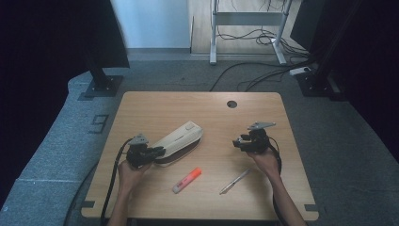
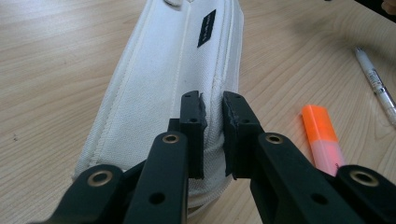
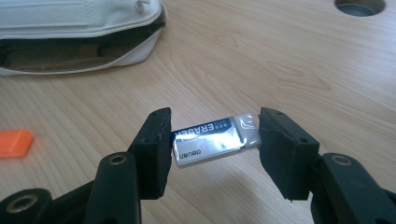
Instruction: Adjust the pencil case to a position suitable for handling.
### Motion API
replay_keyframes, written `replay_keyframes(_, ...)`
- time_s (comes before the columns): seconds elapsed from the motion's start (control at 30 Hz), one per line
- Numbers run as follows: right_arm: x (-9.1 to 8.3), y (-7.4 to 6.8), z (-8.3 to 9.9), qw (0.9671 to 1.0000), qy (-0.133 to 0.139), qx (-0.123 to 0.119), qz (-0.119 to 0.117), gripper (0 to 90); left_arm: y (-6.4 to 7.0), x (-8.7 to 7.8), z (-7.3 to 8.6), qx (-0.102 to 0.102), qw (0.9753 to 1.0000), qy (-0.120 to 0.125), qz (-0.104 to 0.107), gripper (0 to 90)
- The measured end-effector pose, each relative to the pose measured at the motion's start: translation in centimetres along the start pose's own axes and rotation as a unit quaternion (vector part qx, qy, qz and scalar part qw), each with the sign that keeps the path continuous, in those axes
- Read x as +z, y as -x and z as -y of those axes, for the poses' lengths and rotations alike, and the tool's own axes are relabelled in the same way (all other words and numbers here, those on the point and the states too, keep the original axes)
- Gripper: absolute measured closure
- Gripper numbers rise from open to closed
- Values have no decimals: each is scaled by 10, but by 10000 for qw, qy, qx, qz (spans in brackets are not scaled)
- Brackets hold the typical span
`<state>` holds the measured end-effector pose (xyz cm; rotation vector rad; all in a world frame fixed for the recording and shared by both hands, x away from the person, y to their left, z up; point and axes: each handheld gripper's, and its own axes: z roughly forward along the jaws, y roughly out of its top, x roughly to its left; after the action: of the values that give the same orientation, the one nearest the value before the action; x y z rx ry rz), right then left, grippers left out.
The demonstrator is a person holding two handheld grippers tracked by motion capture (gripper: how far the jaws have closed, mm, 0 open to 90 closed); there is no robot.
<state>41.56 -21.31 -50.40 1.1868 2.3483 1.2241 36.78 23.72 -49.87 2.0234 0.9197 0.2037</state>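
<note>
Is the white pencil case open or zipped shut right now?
Open. In the right gripper view the pencil case shows a dark gap along its side, with its inside visible between the parted edges.

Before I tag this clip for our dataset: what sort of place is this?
Probably a lab or office recording station: a small desk on grey carpet, dark stands at both sides, and loose cables by a frame behind.

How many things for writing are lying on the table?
2. An orange highlighter lies near the front middle, and a pen lies just right of it. More may hide inside the open white pencil case.
</note>
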Motion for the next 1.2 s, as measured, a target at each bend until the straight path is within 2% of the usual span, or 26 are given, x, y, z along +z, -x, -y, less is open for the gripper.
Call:
replay_keyframes(0.3,16,-17,-9,9996,-50,-217,-179,450,-1,-4,-1,-71,9999,91,32,797)
replay_keyframes(0.5,27,-26,-17,9992,-47,-278,-281,450,-1,-6,-1,-83,9999,113,38,798)
replay_keyframes(1.2,79,-66,-40,9964,-190,-613,-557,449,-1,-8,-1,-121,9997,191,90,798)
